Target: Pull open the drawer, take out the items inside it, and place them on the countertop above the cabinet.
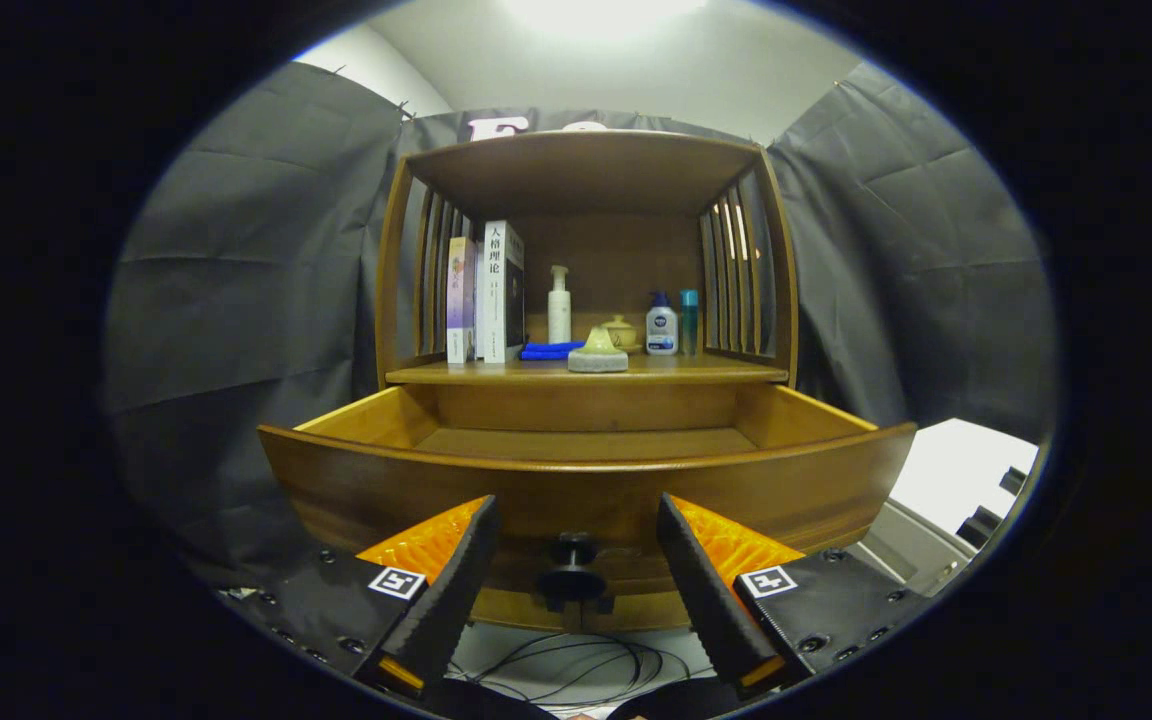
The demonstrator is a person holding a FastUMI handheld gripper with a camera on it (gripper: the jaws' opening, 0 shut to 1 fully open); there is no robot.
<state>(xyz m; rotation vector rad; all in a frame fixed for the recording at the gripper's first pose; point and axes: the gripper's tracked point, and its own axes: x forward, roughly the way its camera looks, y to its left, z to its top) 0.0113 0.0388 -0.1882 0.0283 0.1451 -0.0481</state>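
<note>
A brown wooden cabinet stands ahead with its drawer pulled out toward me. The visible strip of the drawer floor is bare wood; its front part is hidden behind the drawer front. A dark round knob sticks out of the drawer front. My gripper is open, its fingers spread to either side of the knob and not touching it. The countertop above the drawer holds a pale lumpy item on a grey base near its front edge and a blue cloth.
On the countertop shelf stand two books, a white pump bottle, a small lidded pot, a blue-capped bottle and a teal tube. Slatted side walls and a top board enclose the shelf. Dark cables lie on the floor below.
</note>
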